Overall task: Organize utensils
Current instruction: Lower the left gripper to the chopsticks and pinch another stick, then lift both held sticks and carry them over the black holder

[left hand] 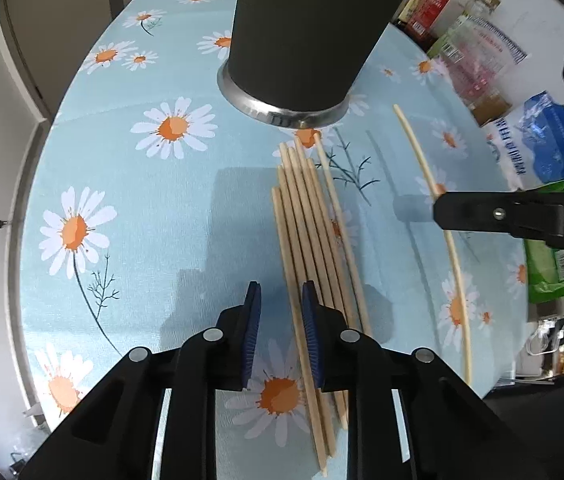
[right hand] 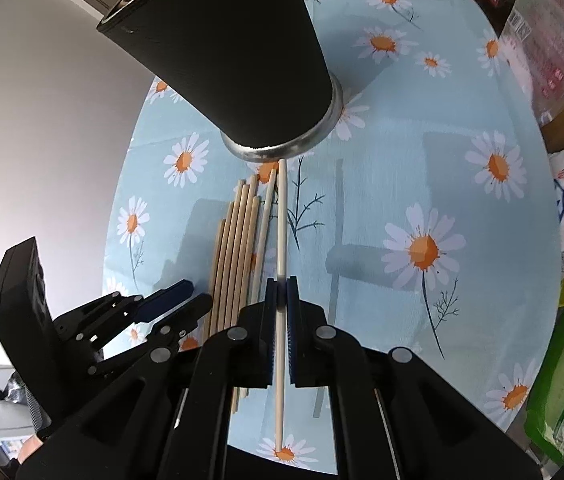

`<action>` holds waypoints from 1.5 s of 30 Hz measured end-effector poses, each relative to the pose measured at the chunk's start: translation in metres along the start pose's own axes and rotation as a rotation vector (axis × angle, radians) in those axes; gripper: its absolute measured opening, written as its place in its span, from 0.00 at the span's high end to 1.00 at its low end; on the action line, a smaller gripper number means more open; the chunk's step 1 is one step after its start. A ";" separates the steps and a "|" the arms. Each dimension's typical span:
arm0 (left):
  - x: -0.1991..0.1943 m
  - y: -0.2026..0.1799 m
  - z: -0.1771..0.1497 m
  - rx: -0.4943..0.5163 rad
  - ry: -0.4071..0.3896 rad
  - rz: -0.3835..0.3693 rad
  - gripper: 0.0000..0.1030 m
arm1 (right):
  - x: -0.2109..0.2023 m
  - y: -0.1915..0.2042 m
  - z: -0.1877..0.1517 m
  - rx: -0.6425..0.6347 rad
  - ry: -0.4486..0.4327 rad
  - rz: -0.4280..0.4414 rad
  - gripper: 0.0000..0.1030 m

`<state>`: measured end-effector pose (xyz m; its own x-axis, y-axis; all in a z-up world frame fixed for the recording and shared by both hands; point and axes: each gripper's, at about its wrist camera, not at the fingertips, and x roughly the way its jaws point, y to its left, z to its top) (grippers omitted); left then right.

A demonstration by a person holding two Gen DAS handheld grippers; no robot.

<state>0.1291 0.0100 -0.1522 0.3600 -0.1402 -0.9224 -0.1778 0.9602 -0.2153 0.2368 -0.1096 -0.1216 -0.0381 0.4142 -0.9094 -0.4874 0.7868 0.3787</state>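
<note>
While you read this, step: one chopstick [right hand: 281, 236] lifted, bound for black cup [right hand: 226, 52];
Right claw [right hand: 281, 286]: clamped on it;
Left claw [left hand: 281, 300]: jaws apart over bundle [left hand: 310, 232] on counter [left hand: 122, 152];
Next: raise tip above rim.

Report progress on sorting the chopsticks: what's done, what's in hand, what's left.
Done: nothing visibly stowed; the inside of the black cup is not visible.
In hand: the right gripper has its jaws shut on one pale chopstick.
Left: the bundle of chopsticks lies on the tablecloth; the left gripper is open over one.
</note>
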 end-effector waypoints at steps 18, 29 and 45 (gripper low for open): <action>0.016 -0.029 0.012 0.000 0.080 0.147 0.91 | -0.015 -0.030 -0.009 -0.030 0.021 0.132 0.95; 0.029 -0.036 0.032 0.021 0.201 0.173 0.96 | -0.021 -0.047 -0.009 -0.015 0.005 0.196 0.95; -0.010 -0.009 0.033 -0.086 0.068 0.057 0.97 | -0.042 -0.041 -0.003 -0.037 -0.043 0.208 0.95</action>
<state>0.1575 0.0109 -0.1304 0.2848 -0.1045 -0.9529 -0.2756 0.9431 -0.1858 0.2562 -0.1606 -0.0999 -0.1045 0.5859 -0.8036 -0.5042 0.6653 0.5506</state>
